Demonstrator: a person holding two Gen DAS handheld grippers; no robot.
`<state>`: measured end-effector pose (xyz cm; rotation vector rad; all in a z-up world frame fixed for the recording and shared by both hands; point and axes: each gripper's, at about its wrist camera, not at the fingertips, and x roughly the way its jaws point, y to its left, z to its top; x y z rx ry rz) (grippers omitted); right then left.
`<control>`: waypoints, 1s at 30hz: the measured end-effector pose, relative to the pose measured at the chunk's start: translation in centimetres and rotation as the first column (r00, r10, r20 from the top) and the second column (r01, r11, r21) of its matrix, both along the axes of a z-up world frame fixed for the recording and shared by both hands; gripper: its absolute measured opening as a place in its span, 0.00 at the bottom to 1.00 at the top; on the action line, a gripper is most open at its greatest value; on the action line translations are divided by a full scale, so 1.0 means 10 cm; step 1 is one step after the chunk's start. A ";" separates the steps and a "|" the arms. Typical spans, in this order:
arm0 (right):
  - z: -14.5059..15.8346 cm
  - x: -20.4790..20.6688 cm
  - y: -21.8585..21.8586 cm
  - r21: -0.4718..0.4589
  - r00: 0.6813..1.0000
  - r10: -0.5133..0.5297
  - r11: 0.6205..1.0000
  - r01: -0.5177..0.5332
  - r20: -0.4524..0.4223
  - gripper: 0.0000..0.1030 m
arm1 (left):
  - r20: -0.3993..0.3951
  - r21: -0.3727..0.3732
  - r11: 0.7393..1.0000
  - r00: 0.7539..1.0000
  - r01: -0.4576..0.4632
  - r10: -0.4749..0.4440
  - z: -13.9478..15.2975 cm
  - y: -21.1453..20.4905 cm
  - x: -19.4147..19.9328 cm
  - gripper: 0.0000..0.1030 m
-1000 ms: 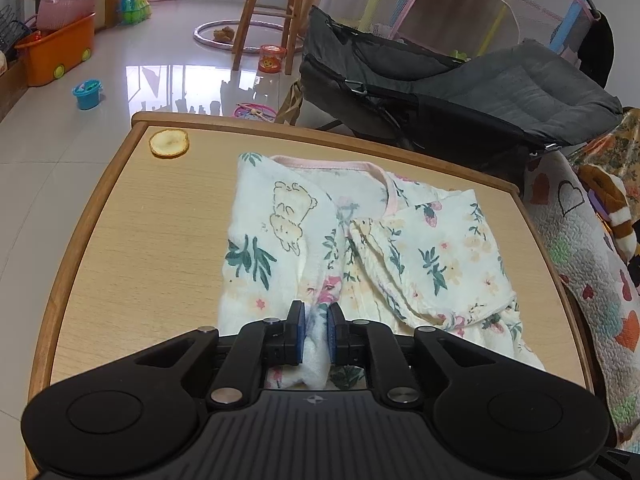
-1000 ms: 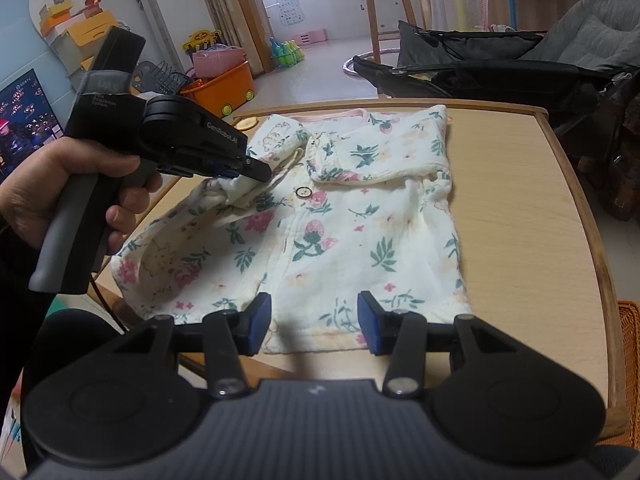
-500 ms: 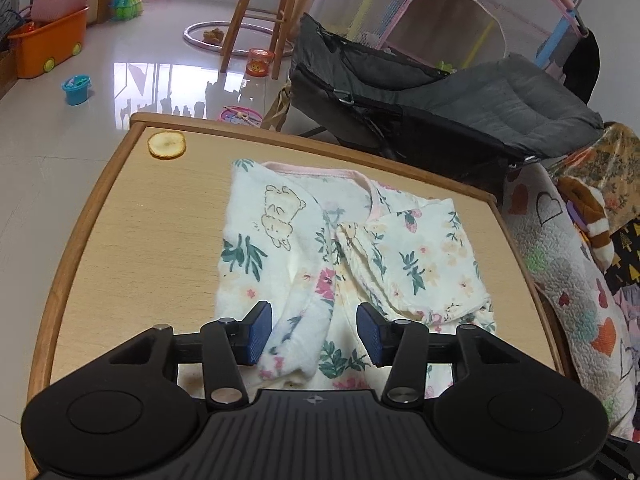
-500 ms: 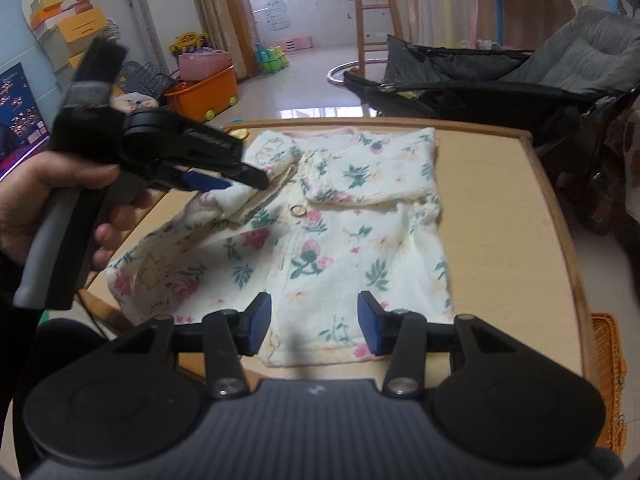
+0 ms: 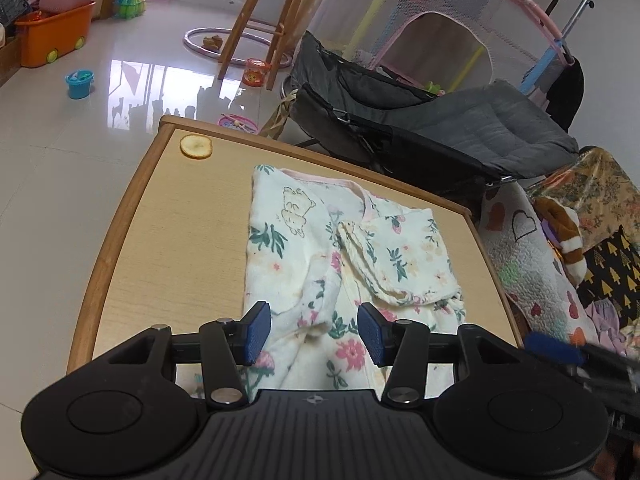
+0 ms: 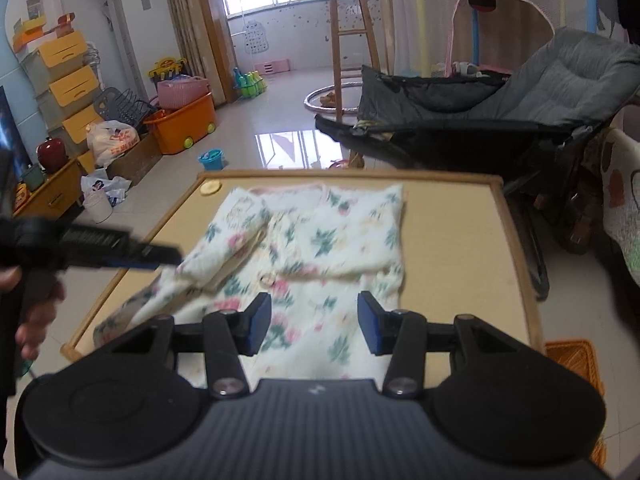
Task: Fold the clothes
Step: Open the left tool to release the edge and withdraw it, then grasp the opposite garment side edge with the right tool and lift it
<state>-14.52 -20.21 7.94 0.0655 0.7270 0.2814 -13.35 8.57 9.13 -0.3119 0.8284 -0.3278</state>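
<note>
Left gripper (image 5: 314, 334) jaws opening over the folded sleeve (image 5: 320, 300), pads clear of cloth; right gripper (image 6: 314, 328) jaws half-wide, empty. Garment (image 6: 320, 248) runs lengthwise up the frame on the table (image 5: 168, 240); its hem lies nearest both.

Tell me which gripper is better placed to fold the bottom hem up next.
Probably the right gripper: it hangs over the floral garment's hem, jaws open. The left gripper, jaws opening, sits by the folded sleeve.

Both wrist views look steeply down, close; share floral garment (image 5: 344, 264), table (image 6: 460, 216).
</note>
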 end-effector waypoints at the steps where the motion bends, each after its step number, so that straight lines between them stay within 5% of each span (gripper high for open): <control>1: 0.03 0.05 -0.01 -0.003 1.000 -0.006 1.000 0.006 0.002 0.45 | 0.003 -0.001 1.000 1.000 -0.001 0.001 0.00 0.01 -0.03 0.58; 20: -0.12 1.05 -0.10 -0.106 0.994 -0.108 0.989 0.104 -0.034 0.41 | -0.019 -0.077 0.997 1.000 0.019 -0.021 -0.11 0.15 -0.32 0.59; 30: -0.34 1.36 -0.13 -0.047 0.981 -0.153 0.988 0.149 -0.117 0.34 | -0.030 -0.090 0.995 0.999 0.038 -0.041 -0.16 0.18 -0.35 0.59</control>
